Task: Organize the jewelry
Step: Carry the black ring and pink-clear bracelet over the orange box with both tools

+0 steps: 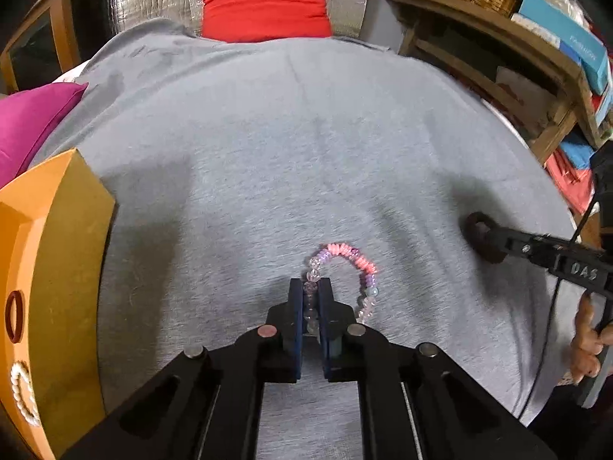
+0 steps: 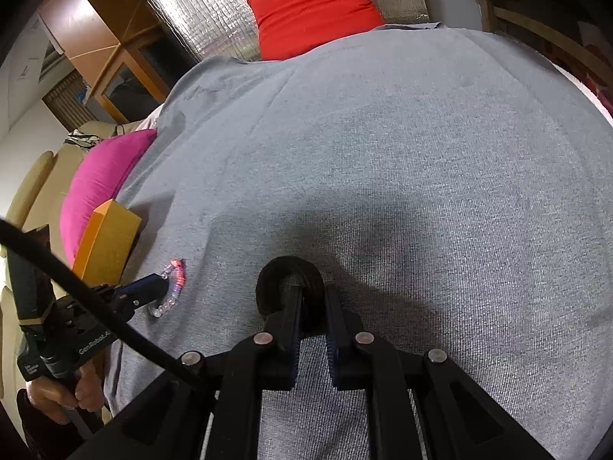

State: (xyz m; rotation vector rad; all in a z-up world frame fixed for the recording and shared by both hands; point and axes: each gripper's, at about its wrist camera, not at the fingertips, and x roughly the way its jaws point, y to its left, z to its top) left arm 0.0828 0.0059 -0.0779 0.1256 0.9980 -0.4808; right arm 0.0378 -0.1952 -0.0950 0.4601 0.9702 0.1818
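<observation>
A pink and lilac bead bracelet [image 1: 354, 264] lies looped on the grey cloth [image 1: 287, 145], and my left gripper [image 1: 311, 287] is shut on its near side, beads showing between the blue pads. The same bracelet [image 2: 174, 287] appears at the left of the right wrist view, held by the left gripper [image 2: 163, 283]. My right gripper [image 2: 312, 299] is shut on a dark, fuzzy ring-shaped band [image 2: 289, 272] that rests on the cloth. From the left wrist view the band [image 1: 481, 235] sits at the tip of the right gripper [image 1: 494, 241].
An orange jewelry box [image 1: 57, 268] stands at the left edge, with a red ring [image 1: 14, 316] and a white bead bracelet [image 1: 23, 391] in it. A magenta cushion [image 1: 30, 122] and a red cushion [image 1: 264, 4] border the cloth. Wooden shelves [image 1: 517, 57] stand at the right.
</observation>
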